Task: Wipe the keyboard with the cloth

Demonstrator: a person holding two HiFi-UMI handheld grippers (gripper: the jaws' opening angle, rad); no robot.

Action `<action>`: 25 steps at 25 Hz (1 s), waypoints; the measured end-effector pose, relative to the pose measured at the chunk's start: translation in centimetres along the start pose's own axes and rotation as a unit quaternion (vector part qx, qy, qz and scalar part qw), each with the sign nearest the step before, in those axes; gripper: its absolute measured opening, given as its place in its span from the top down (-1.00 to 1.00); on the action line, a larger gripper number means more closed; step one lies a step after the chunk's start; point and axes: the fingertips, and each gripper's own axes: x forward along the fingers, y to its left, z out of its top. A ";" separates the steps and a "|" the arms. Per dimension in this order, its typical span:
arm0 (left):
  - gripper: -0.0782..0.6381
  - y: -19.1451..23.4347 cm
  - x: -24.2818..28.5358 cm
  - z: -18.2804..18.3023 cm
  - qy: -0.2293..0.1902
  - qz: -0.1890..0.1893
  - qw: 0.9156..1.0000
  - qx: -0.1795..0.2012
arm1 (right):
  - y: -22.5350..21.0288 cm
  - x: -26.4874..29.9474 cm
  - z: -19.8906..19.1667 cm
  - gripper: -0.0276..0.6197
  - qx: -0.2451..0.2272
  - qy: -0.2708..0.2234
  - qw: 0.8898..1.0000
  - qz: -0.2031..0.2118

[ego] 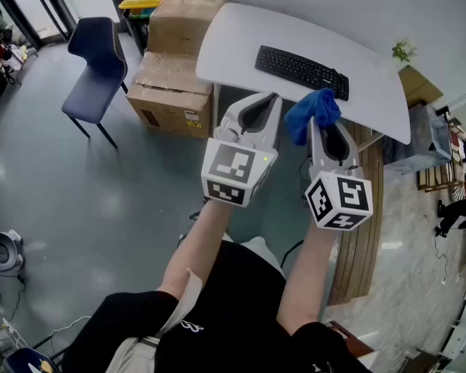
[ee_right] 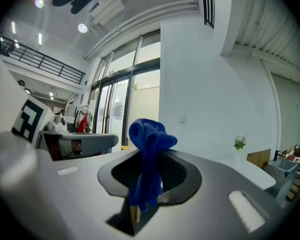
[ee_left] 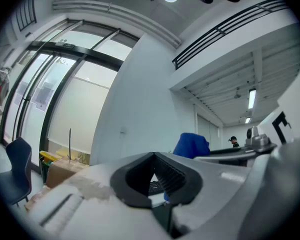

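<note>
The blue cloth (ego: 309, 113) is clamped in the right gripper (ego: 320, 127). Its jaws are pressed together on a bunched fold, so that 1 tuft stands above the tips and the rest hangs down between the pads. The left gripper (ego: 264, 102) is held alongside with its jaw tips brought together and nothing between them. Only a small triangular gap is left behind the tips.

Both grippers are carried in the air, short of the near edge of the white table (ego: 217, 57). No contact with anything on it is seen.

The black keyboard (ego: 301, 69) is found on that table, ahead of and below both grippers. Its long axis is laid from far-left to near-right across the head view, roughly along the table's length. Its right end is the end closer to the cloth, and the right gripper is judged the nearer of the 2.

Wiping is not yet begun. A forward and downward reach by the right gripper is called for, and then strokes along the rows of keys. How much the cloth must be lowered cannot be judged.
</note>
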 end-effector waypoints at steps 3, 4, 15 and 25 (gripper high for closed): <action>0.79 0.8 0.6 0.0 -0.003 0.004 1.000 -0.005 | -0.3 0.7 0.0 0.64 0.004 -0.005 1.000 -0.006; 0.79 1.1 0.8 0.1 -0.005 0.006 1.000 -0.008 | -0.5 0.9 0.0 0.64 0.006 -0.007 1.000 -0.008; 0.79 4.5 4.9 0.0 -0.003 0.032 0.999 -0.018 | -6.1 4.4 1.3 0.64 0.030 -0.038 0.997 -0.056; 0.79 9.3 15.6 -2.9 0.012 0.064 0.998 -0.019 | -13.7 14.7 0.2 0.64 0.049 -0.041 0.997 -0.035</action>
